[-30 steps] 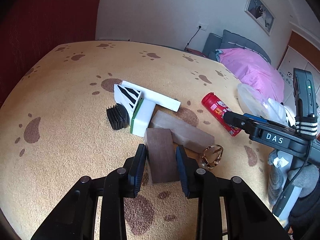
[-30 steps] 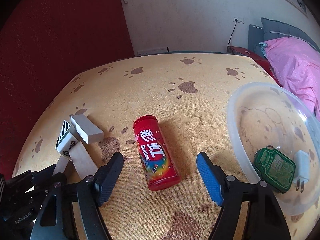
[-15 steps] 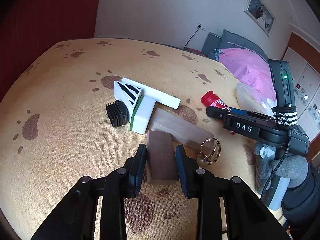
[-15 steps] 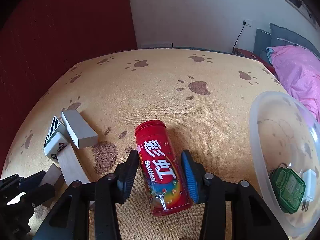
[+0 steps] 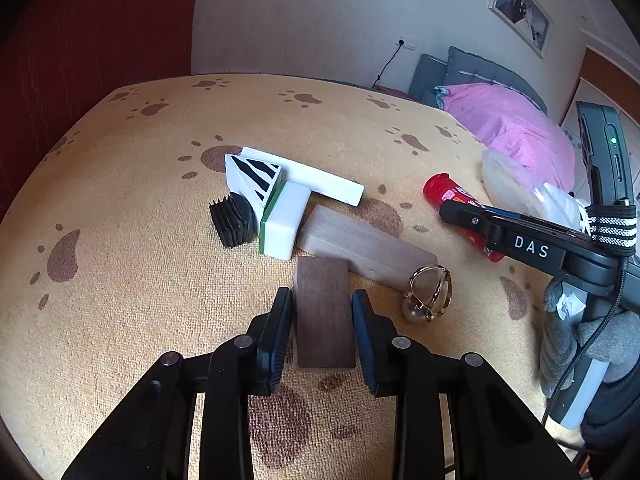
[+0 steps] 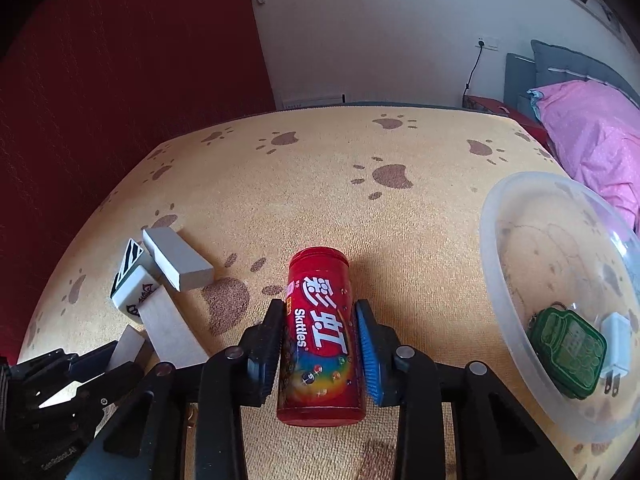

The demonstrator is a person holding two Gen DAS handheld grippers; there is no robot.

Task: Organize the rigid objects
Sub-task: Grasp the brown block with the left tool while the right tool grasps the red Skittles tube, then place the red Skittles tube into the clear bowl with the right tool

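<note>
Red Skittles tube [image 6: 320, 332] gripped in right tongs [image 6: 320, 344], left tongs [image 5: 322, 324] clamping dark wood block [image 5: 323, 312]

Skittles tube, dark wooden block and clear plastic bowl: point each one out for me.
Skittles tube [image 6: 320, 320], right wrist view, on the red label between the pads.
Dark wooden block [image 5: 323, 312], left wrist view, middle of its top face.
Clear plastic bowl [image 6: 496, 280], right wrist view, on its near-left rim.

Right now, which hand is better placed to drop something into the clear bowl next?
Right. Its gripper has just closed on the red Skittles tube, and the clear bowl sits just beside it. The left gripper straddles the dark wooden block, farther off.
</note>
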